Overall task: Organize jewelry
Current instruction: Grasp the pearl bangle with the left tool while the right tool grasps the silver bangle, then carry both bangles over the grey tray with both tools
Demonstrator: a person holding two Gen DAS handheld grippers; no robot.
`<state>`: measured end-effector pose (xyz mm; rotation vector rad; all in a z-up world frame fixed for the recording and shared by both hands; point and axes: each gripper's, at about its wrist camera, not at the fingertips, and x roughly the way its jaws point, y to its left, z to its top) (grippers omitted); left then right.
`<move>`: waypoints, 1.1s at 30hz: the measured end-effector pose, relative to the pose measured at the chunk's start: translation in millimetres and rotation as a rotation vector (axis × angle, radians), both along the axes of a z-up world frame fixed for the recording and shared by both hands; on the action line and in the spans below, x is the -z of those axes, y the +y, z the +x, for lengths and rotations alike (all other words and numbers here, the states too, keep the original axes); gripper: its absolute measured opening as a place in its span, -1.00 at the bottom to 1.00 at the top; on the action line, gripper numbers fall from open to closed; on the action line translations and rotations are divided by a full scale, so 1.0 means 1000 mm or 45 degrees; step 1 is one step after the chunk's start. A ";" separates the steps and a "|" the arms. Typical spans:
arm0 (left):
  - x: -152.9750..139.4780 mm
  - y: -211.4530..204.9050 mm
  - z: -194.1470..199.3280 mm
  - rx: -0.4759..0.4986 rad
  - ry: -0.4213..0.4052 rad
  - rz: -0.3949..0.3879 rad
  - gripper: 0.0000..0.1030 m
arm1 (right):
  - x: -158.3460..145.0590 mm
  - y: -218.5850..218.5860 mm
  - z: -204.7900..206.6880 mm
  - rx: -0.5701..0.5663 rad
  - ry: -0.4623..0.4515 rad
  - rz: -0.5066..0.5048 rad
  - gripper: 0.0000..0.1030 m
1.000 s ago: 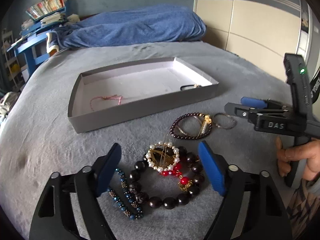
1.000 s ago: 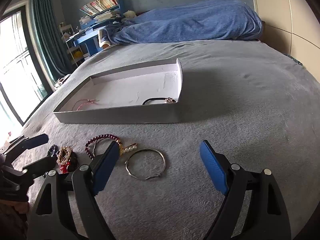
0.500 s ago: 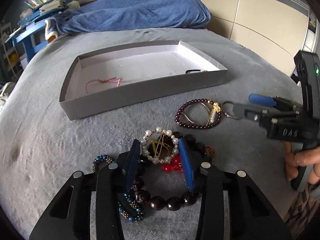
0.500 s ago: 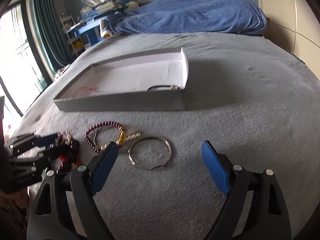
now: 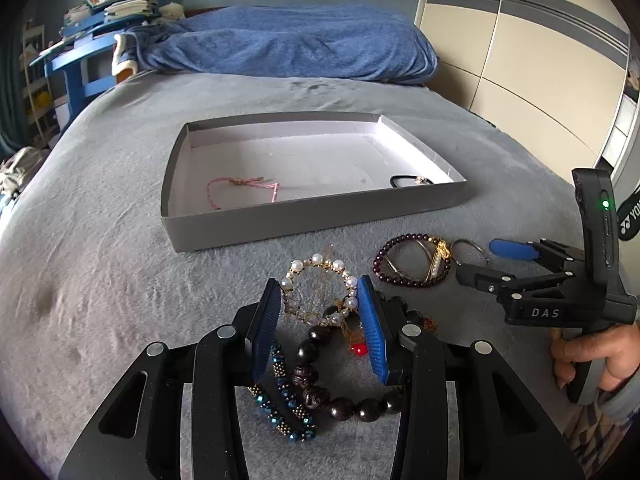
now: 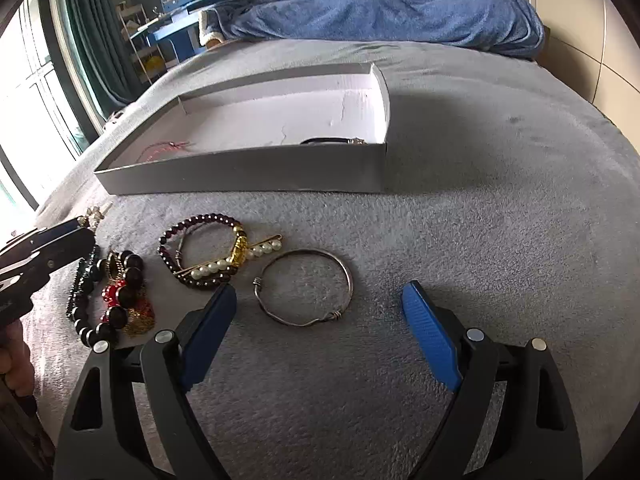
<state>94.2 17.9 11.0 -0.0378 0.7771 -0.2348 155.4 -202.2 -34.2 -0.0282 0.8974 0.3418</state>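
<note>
- The pearl bracelet (image 5: 318, 292) is clamped by the left gripper (image 5: 320, 320), its ring tilted up off the bed (image 5: 120, 280).
- The right gripper (image 6: 320, 332) is held released around the near edge of the flat-lying silver bangle (image 6: 306, 288).

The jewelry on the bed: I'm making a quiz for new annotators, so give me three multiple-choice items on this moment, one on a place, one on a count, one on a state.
1. Where does the silver wire bangle lie?
A. In the tray
B. On the grey blanket, ahead of the right gripper
C. On the blue duvet

2. How many pieces lie in the grey tray?
A. Two
B. None
C. Five

3. How does the left gripper stand?
A. Wide open over bare blanket
B. Out of view
C. Closed in on the pearl ring piece

Key: 1 B, the bangle rests on the blanket ahead of the open right gripper. 2 A, only a pink cord and a black band show inside. 3 C, both blue pads meet the pearl ring piece at its sides.
</note>
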 end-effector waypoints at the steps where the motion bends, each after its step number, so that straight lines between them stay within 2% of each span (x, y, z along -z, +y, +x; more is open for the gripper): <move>1: 0.000 -0.001 0.000 0.004 -0.001 0.002 -0.20 | 0.001 0.001 0.001 0.000 0.002 -0.009 0.63; 4: 0.000 -0.003 -0.001 0.013 -0.004 0.003 -0.20 | 0.001 0.002 0.002 0.004 -0.001 -0.034 0.57; 8: 0.001 -0.004 -0.001 0.015 -0.005 0.007 -0.20 | -0.001 -0.001 0.003 0.021 -0.020 -0.022 -0.02; 22: -0.006 0.001 -0.002 -0.001 -0.037 -0.026 -0.20 | -0.014 -0.007 -0.009 -0.005 -0.109 0.039 -0.03; 33: -0.022 0.014 0.012 -0.022 -0.071 -0.038 -0.20 | -0.037 -0.003 -0.008 -0.035 -0.207 0.072 -0.03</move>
